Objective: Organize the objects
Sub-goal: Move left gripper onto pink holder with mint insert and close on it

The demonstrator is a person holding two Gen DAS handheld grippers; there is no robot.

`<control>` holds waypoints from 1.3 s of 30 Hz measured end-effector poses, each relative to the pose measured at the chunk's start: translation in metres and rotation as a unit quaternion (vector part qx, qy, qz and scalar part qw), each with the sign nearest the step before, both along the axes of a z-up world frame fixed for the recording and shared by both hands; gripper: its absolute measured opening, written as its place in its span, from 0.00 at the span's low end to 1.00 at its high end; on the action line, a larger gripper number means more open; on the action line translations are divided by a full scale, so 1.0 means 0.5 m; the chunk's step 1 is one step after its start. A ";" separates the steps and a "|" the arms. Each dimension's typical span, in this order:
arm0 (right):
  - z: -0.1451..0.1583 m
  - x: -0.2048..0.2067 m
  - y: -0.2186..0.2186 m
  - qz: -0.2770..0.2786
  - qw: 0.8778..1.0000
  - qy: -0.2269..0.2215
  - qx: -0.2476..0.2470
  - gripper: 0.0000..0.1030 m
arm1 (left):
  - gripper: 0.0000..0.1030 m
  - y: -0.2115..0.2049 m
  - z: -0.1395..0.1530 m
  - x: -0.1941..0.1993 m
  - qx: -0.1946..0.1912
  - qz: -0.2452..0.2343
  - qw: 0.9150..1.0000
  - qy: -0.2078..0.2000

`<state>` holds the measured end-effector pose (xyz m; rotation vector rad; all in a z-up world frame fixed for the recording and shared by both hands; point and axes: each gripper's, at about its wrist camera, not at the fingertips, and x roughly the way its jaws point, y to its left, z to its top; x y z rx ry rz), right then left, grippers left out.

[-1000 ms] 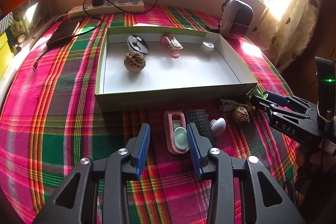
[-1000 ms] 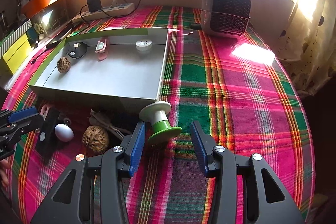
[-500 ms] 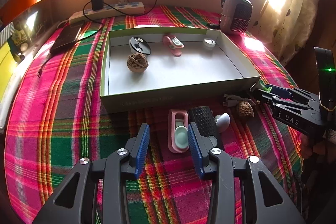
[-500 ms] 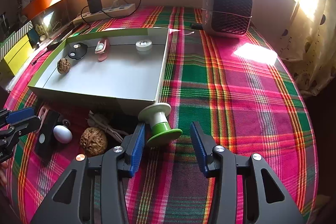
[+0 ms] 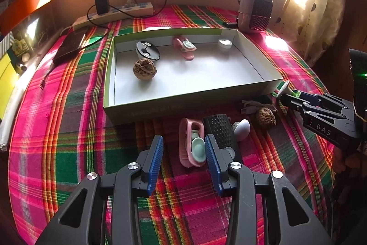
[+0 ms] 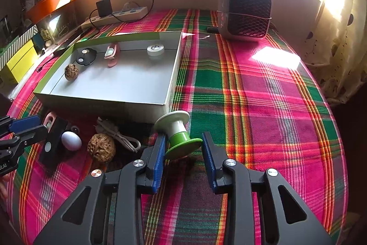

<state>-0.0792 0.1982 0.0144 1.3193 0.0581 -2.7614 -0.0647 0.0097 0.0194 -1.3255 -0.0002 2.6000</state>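
My left gripper (image 5: 183, 141) stands open low over the plaid cloth, with a pink clip (image 5: 191, 146) lying between its fingers, untouched. A black remote (image 5: 218, 128) lies just right of that clip, then a pale egg-shaped piece (image 5: 243, 129) and a loose walnut (image 5: 266, 117). My right gripper (image 6: 183, 137) is closing on a tipped green-and-white spool (image 6: 177, 130), and both pads meet its green flange. The open box (image 5: 160, 111) behind holds a walnut (image 5: 144, 68), a black disc (image 5: 146, 51), a second pink clip (image 5: 184, 47) and a white roll (image 5: 224, 44).
A coiled cable (image 6: 119, 134) lies against the box's front wall beside the loose walnut (image 6: 101, 147). A small heater (image 6: 245, 13) stands at the back right, and a power strip (image 5: 114, 13) runs along the back wall. A dark flat device (image 5: 71, 45) lies left of the box.
The right gripper's jaws have drawn in around the spool until the pads reach its green flange. The left gripper holds its place, still open over the pink clip.
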 end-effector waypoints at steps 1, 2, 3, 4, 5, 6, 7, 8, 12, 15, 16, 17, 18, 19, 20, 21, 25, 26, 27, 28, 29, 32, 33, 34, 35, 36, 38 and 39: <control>0.000 0.000 0.000 0.000 1.000 0.000 0.000 0.31 | 0.35 0.001 -0.001 0.000 0.002 -0.001 1.000 -0.001; 0.000 0.001 -0.001 0.000 1.000 -0.001 0.000 0.31 | 0.35 0.001 -0.001 0.000 0.002 -0.002 1.000 -0.002; -0.002 0.001 -0.003 0.001 1.000 -0.001 0.000 0.31 | 0.35 0.004 -0.001 0.000 0.000 -0.002 1.000 -0.002; -0.002 0.002 -0.004 0.001 1.000 -0.002 0.001 0.31 | 0.35 0.006 -0.001 0.001 -0.003 -0.003 1.000 0.000; -0.003 0.002 -0.005 0.002 1.000 -0.003 0.001 0.31 | 0.35 0.008 -0.003 0.000 -0.004 -0.003 1.000 -0.002; -0.004 0.003 -0.006 0.002 1.000 -0.002 0.001 0.31 | 0.35 0.009 -0.006 -0.001 -0.005 -0.003 1.000 -0.005; -0.004 0.003 -0.006 0.002 1.000 -0.003 0.001 0.31 | 0.35 0.010 -0.009 -0.003 -0.006 -0.003 1.000 -0.008; -0.004 0.003 -0.006 0.002 1.000 -0.002 -0.001 0.31 | 0.35 0.011 -0.011 -0.004 -0.006 -0.003 1.000 -0.010; -0.005 0.003 -0.008 0.001 1.000 -0.003 0.001 0.31 | 0.35 0.010 -0.016 -0.007 -0.006 -0.001 1.000 -0.012; -0.005 0.004 -0.009 0.000 1.000 -0.002 0.003 0.31 | 0.35 0.010 -0.021 -0.013 -0.010 0.001 1.000 -0.013; -0.005 0.004 -0.008 -0.002 1.000 -0.002 0.004 0.31 | 0.35 0.008 -0.024 -0.015 -0.011 0.003 1.000 -0.015; -0.005 0.004 -0.007 -0.003 1.000 -0.002 0.004 0.31 | 0.35 0.007 -0.025 -0.016 -0.011 0.004 1.000 -0.012; -0.004 0.005 -0.006 -0.004 1.000 -0.002 0.004 0.31 | 0.35 0.006 -0.025 -0.018 -0.012 0.005 1.000 -0.011; -0.004 0.005 -0.005 -0.005 1.000 -0.002 0.004 0.31 | 0.35 0.005 -0.025 -0.019 -0.012 0.006 1.000 -0.011; -0.004 0.005 -0.004 -0.005 1.000 -0.002 0.004 0.31 | 0.35 0.004 -0.025 -0.020 -0.011 0.007 1.000 -0.010; -0.004 0.004 -0.003 -0.005 1.000 -0.002 0.005 0.31 | 0.35 0.004 -0.025 -0.022 -0.012 0.009 1.000 -0.008; -0.004 0.004 -0.005 -0.005 1.000 -0.002 0.007 0.31 | 0.35 0.003 -0.027 -0.025 -0.014 0.010 1.000 -0.002; -0.004 0.003 -0.006 -0.005 1.000 -0.001 0.007 0.31 | 0.35 0.003 -0.027 -0.026 -0.013 0.010 1.000 -0.001; -0.004 0.004 -0.005 -0.006 1.000 -0.001 0.007 0.31 | 0.35 0.002 -0.027 -0.026 -0.013 0.010 1.000 0.001; -0.004 0.004 -0.005 -0.005 1.000 -0.001 0.007 0.31 | 0.35 0.001 -0.028 -0.026 -0.010 0.011 1.000 0.001; -0.003 0.004 -0.005 -0.005 1.000 -0.001 0.007 0.31 | 0.35 -0.001 -0.028 -0.027 -0.008 0.012 1.000 0.002; -0.003 0.004 -0.006 -0.006 1.000 -0.001 0.007 0.31 | 0.35 -0.004 -0.028 -0.028 -0.004 0.016 1.000 0.003; -0.003 0.004 -0.006 -0.006 1.000 -0.001 0.007 0.31 | 0.35 -0.003 -0.028 -0.028 -0.004 0.016 1.000 0.004; -0.003 0.004 -0.006 -0.006 1.000 -0.001 0.007 0.31 | 0.34 -0.003 -0.028 -0.028 -0.005 0.016 1.000 0.005; -0.003 0.004 -0.006 -0.005 1.000 -0.001 0.007 0.31 | 0.33 -0.003 -0.029 -0.028 -0.006 0.016 1.000 0.006; -0.003 0.004 -0.007 -0.006 1.000 -0.001 0.007 0.31 | 0.33 -0.002 -0.029 -0.027 -0.009 0.016 1.000 0.007; -0.003 0.004 -0.007 -0.006 1.000 -0.001 0.007 0.31 | 0.31 -0.001 -0.029 -0.026 -0.015 0.016 1.000 0.009; -0.003 0.004 -0.007 -0.006 1.000 -0.001 0.007 0.31 | 0.29 -0.002 -0.029 -0.026 -0.016 0.017 1.000 0.010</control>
